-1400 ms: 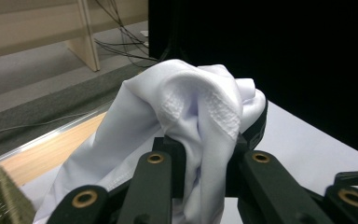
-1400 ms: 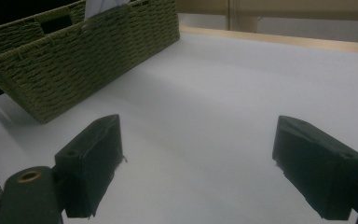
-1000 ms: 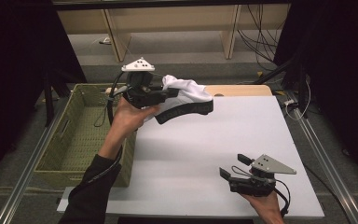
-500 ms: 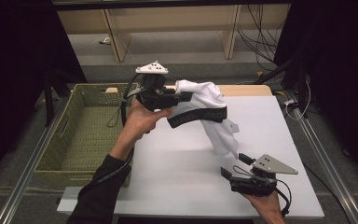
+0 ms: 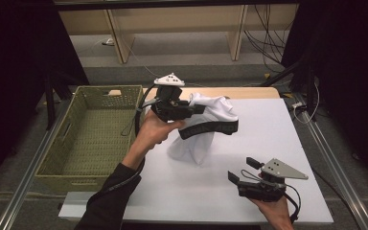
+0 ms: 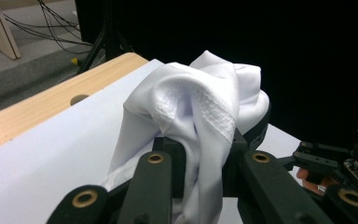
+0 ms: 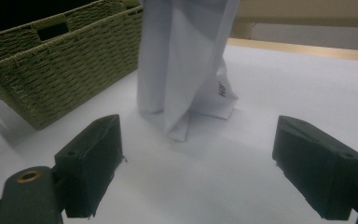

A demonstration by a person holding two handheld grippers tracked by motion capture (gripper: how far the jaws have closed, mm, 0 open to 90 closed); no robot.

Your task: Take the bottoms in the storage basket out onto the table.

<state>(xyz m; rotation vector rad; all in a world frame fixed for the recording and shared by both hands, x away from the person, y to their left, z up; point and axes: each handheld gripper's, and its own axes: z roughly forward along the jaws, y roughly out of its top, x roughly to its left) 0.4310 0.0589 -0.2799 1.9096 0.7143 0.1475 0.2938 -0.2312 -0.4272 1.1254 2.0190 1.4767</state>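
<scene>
A white cloth [image 5: 197,143] hangs from my left gripper [image 5: 220,123], which is shut on its bunched top above the middle of the white table [image 5: 273,129]. The cloth's lower end touches the tabletop. In the left gripper view the cloth [image 6: 200,102] bulges up between the two black jaws of the left gripper [image 6: 200,156]. My right gripper [image 5: 242,169] is held low near the front right of the table, open, with nothing between its jaws. In the right gripper view the right gripper [image 7: 196,163] faces the hanging cloth [image 7: 182,70], a short way off.
A green woven basket [image 5: 110,90] stands at the table's left edge; its wall [image 7: 65,70] lies to the left of the cloth. A wooden strip [image 5: 249,92] runs along the table's far edge. Cables lie on the floor beyond.
My left gripper has carried the cloth rightward and nearer to the person. The cloth has unfurled from a bundle and now hangs down to the table. The right gripper has barely moved.
</scene>
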